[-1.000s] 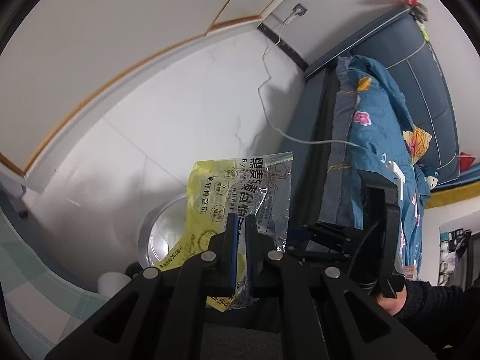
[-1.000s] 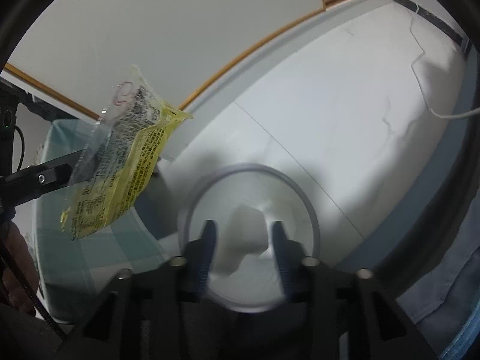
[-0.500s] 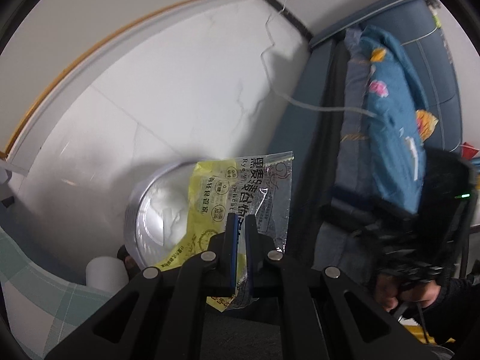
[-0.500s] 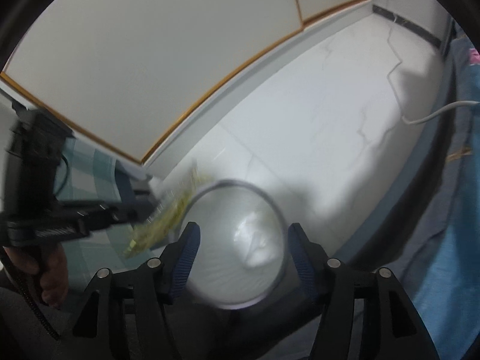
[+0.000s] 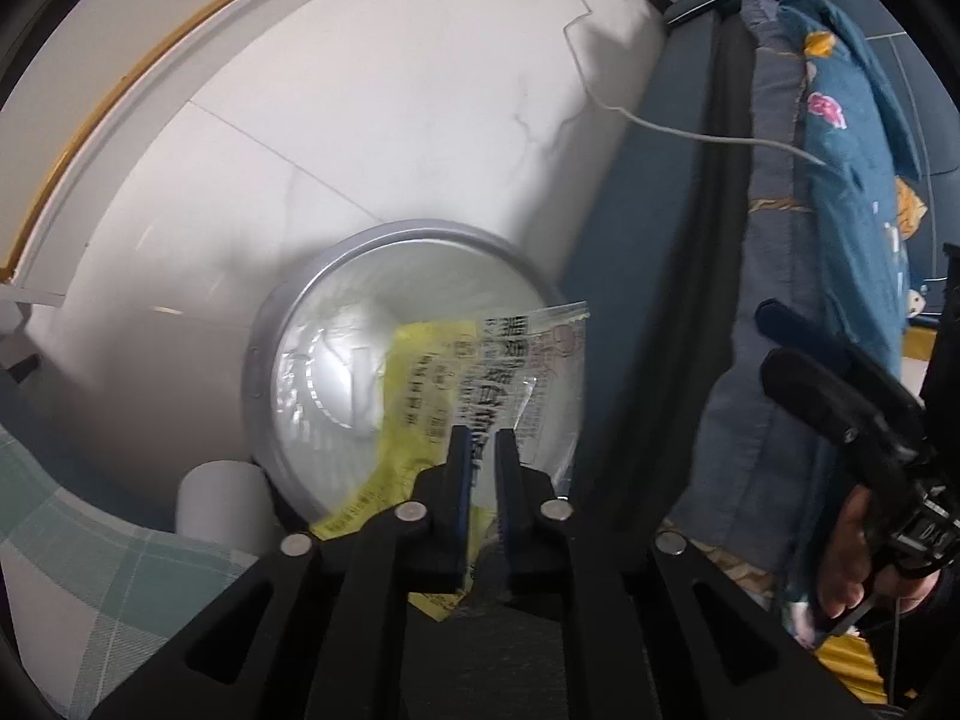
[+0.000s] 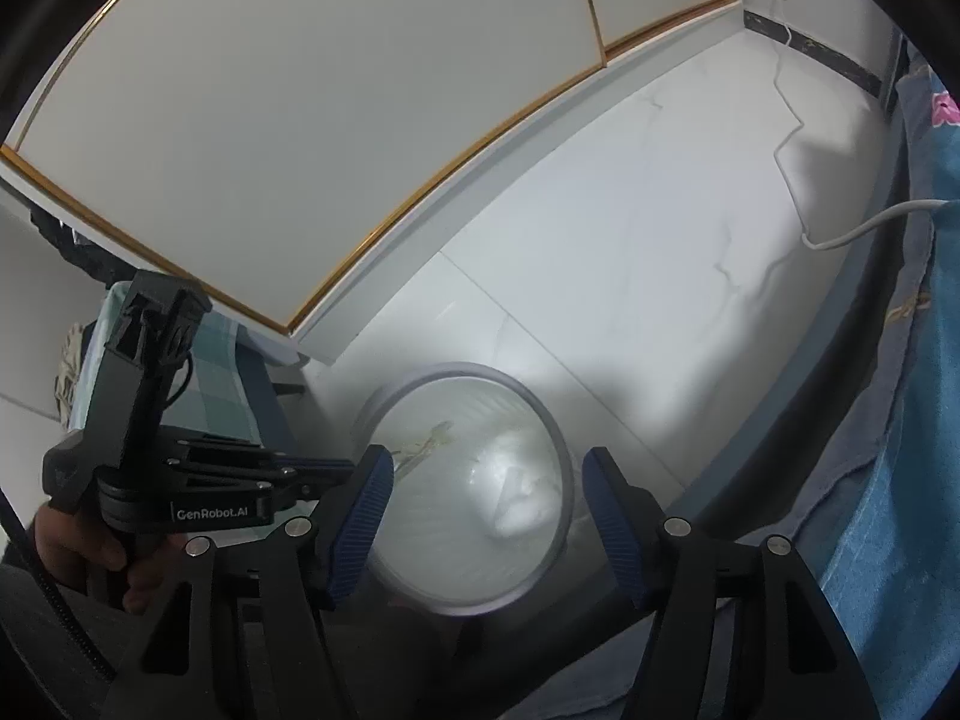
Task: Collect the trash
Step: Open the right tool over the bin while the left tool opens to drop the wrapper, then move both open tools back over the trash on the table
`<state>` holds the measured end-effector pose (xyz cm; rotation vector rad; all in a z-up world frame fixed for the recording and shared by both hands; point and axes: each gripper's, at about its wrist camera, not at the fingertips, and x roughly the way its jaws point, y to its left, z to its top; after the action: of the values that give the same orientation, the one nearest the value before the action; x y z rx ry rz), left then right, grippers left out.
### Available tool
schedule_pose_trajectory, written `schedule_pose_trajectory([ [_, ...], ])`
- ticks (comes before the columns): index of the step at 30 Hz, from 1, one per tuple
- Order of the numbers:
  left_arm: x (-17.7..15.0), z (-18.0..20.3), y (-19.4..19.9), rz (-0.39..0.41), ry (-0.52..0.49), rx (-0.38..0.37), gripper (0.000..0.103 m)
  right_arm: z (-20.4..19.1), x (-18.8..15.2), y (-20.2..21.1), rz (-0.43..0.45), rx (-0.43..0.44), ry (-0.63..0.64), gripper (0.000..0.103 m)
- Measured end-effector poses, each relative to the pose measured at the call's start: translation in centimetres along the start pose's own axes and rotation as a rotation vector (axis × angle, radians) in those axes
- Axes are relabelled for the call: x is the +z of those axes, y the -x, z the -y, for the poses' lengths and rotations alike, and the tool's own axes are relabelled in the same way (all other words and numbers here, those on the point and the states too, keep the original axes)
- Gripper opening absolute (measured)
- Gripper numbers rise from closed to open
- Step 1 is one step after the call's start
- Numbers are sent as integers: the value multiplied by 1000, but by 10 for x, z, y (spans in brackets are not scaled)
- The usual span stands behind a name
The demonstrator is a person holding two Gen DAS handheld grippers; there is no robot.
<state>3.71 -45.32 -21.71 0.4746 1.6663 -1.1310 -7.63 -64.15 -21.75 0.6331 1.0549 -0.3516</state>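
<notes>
Left tongs [image 5: 480,456] clenched on yellow-and-clear wrapper [image 5: 480,372], crinkly printed film, held above mouth of round grey bin [image 5: 396,240]. Right tongs [image 6: 489,516] released, ribbed blue pads [image 6: 360,510] spread wide over same bin [image 6: 540,414]. Bin lined with translucent bag; pale crumpled wad [image 6: 516,504] at bottom, seen in right view only. White cylinder [image 5: 216,501] beside bin, seen in left view only.

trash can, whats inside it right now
The trash can has a clear liner and something white crumpled at the bottom. In the left wrist view the yellow wrapper, pinched by the left gripper, covers part of the opening, so whatever lies beneath it is hidden.
</notes>
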Motion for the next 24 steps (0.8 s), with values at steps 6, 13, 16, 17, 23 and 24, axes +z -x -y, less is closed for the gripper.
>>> schedule_pose_trajectory([
  [6, -5, -9, 8, 55, 52, 3, 42, -2, -2, -6, -27, 7, 4, 68],
  [13, -15, -15, 30, 160, 83, 54, 59, -1, -5, -12, -75, 28, -22, 73],
  [16, -20, -13, 38, 191, 82, 93, 60, 0, -6, -13, -88, 50, -39, 73],
  [17, -22, -12, 42, 206, 78, 103, 60, -2, -6, -12, -89, 54, -37, 73],
  [23, -34, -6, 66, 302, 100, 155, 60, -14, -6, -1, -65, 92, -13, 75],
  [24, -37, -8, 72, 315, 106, 167, 61, -17, -6, 2, -56, 94, -10, 75],
])
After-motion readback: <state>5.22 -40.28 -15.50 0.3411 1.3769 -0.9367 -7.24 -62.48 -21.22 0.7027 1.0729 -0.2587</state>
